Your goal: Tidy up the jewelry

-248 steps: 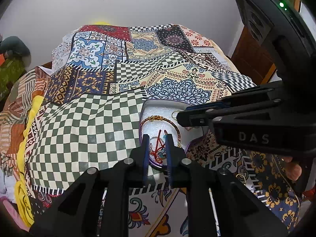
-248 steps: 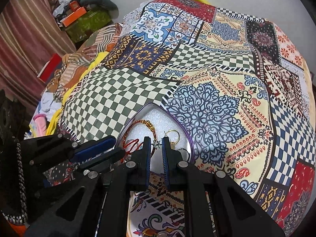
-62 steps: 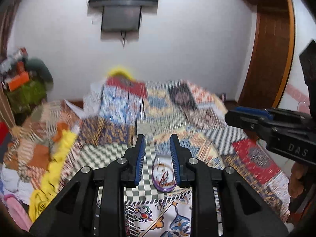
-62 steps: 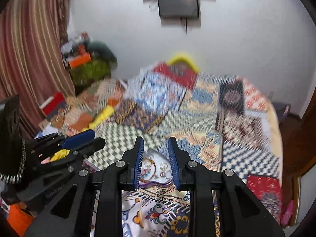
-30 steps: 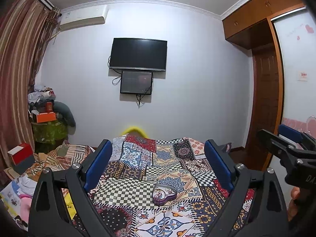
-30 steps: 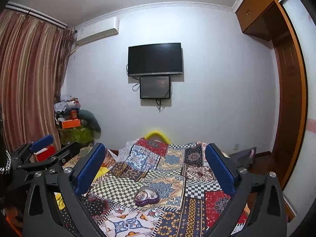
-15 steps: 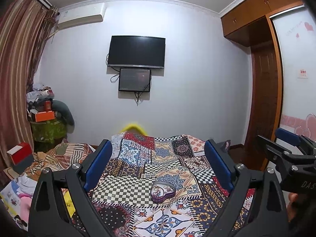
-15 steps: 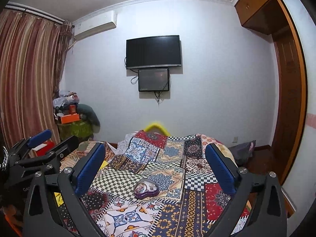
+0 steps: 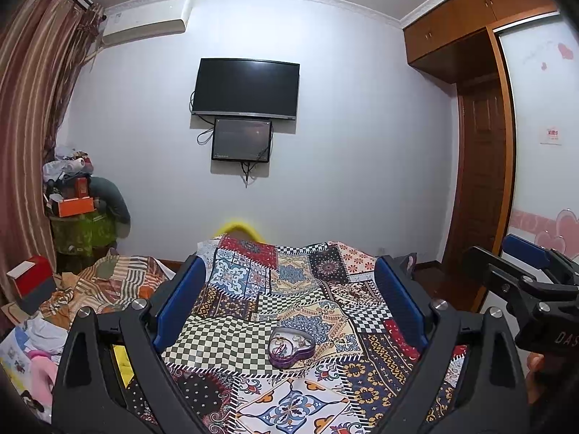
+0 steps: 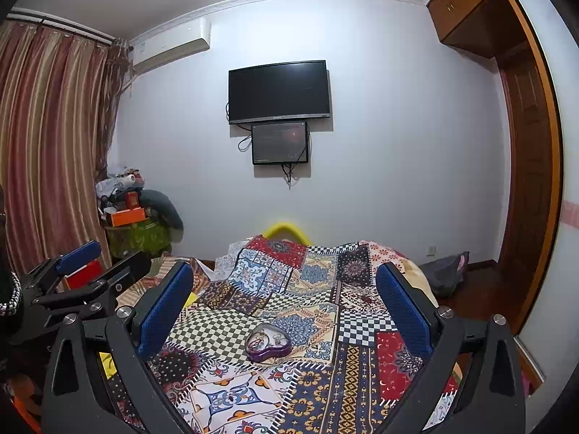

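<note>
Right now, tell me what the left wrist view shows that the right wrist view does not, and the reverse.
Only the left wrist view shows the right claw at its right edge, the white door panel with pink hearts, and the red box on the floor clutter.

Only the right wrist view shows the left claw at its left edge and the dark bag on the floor by the wooden door.

Both show the heart-shaped jewelry tin open on the patchwork bedspread, jewelry inside, plus the wall television, and each camera's own claw spread wide, holding nothing.
</note>
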`<state>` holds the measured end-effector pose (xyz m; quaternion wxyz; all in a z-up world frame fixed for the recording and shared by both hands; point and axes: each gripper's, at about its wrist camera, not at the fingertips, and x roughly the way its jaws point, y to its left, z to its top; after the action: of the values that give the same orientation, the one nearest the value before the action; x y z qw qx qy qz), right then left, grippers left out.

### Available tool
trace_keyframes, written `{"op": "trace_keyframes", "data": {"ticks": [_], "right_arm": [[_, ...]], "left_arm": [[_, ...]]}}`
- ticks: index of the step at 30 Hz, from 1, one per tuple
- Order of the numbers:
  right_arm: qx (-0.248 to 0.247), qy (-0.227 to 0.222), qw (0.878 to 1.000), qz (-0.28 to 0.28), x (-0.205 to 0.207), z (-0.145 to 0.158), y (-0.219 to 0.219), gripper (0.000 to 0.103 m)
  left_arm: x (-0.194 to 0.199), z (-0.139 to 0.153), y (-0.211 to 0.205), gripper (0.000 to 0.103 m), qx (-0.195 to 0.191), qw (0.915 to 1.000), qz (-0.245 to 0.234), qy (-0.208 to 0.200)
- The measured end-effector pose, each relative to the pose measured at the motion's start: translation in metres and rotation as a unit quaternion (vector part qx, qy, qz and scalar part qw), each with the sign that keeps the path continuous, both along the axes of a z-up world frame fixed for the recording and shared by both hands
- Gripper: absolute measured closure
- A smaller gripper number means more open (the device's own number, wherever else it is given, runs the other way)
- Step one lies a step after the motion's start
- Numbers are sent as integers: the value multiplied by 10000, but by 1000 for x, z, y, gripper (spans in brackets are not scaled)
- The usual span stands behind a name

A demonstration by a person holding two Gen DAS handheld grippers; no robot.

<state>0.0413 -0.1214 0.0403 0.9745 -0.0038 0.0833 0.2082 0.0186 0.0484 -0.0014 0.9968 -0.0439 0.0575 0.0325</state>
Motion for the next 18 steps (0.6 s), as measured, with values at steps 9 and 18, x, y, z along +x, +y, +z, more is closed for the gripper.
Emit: {"op": "trace_keyframes", "data": {"ticks": [9, 18], "right_arm": [[2, 68, 10000, -15, 2, 1, -1, 3], [8, 67, 10000, -17, 2, 1, 0, 3]], "left_arm": [[2, -1, -2, 8, 28, 10000, -26, 63], [1, -2, -2, 8, 42, 9999, -70, 75]]}}
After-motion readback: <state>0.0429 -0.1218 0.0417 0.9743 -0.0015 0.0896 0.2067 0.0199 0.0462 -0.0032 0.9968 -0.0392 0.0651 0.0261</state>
